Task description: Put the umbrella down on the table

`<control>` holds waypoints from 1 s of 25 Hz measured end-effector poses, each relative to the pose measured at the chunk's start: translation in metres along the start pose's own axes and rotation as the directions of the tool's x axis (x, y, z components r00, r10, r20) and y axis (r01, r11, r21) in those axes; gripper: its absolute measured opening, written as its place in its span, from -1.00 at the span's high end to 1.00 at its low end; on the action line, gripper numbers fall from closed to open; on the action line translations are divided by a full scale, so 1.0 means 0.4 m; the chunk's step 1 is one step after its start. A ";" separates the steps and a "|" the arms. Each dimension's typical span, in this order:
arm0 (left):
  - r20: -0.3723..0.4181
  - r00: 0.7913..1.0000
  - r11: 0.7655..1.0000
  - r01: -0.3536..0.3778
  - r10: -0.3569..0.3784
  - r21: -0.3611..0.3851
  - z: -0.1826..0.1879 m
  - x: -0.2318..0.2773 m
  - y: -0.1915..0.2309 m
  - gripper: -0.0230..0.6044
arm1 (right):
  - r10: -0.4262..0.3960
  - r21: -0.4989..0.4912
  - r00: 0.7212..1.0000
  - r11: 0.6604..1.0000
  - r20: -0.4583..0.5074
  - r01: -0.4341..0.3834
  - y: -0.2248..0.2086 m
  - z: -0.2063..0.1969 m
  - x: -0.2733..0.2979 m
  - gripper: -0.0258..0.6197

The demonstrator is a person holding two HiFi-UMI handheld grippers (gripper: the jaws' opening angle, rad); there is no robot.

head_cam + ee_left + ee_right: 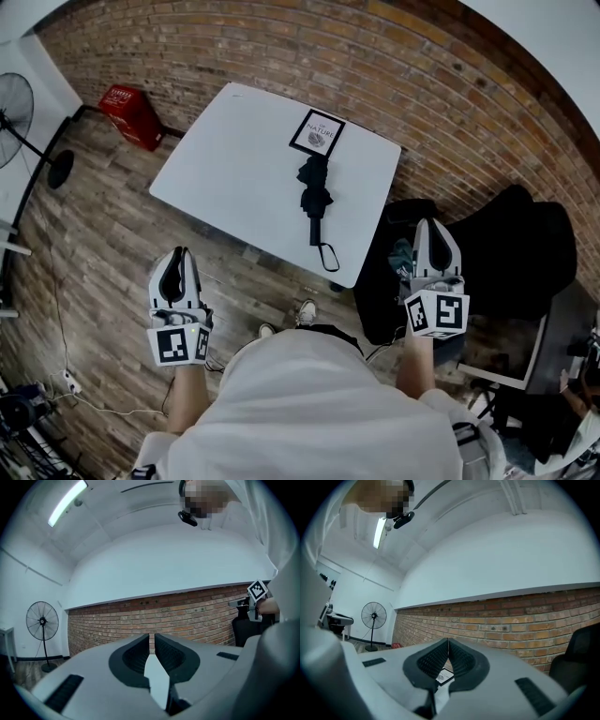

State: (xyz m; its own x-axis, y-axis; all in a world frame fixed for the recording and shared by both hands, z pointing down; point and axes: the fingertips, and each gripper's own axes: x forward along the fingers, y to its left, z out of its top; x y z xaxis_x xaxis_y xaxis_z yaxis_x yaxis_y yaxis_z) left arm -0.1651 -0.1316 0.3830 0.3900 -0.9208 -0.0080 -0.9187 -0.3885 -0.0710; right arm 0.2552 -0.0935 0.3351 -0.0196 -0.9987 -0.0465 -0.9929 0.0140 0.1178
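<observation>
A folded black umbrella (pixel 315 199) lies flat on the white table (pixel 225 169), its wrist loop (pixel 328 255) near the table's front edge. Neither gripper touches it. My left gripper (pixel 178 253) hangs over the wooden floor, left of the table and short of it. Its jaws are drawn together to a thin slit with nothing between them (pixel 152 637). My right gripper (pixel 433 227) is held off the table's right corner, above a dark chair. It is shut and holds nothing (pixel 448 641). Both grippers point level at the brick wall.
A framed card (pixel 317 132) lies on the table just beyond the umbrella. A black chair with dark cloth (pixel 506 244) stands to the right. At the far left are a red crate (pixel 131 114) and a standing fan (pixel 14 103). Cables (pixel 66 380) lie on the floor.
</observation>
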 end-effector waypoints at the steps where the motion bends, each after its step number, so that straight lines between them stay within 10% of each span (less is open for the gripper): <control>1: -0.002 1.000 1.000 -0.004 0.004 0.001 -0.002 -0.003 0.000 0.76 | 0.007 0.004 1.000 1.000 -0.003 -0.007 0.005 -0.005 0.007 0.85; 25: 0.002 0.999 0.999 0.040 -0.041 0.023 0.008 0.065 -0.123 0.76 | 0.046 0.084 0.996 0.996 -0.073 -0.040 -0.043 -0.082 0.021 0.86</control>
State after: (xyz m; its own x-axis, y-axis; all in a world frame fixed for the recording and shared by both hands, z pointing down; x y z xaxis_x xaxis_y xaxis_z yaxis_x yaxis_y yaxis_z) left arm -0.1093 -0.1363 0.3830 0.4271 -0.9042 -0.0074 -0.9005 -0.4245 -0.0945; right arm 0.2759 -0.1038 0.3651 -0.0569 -0.9979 0.0314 -0.9977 0.0580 0.0358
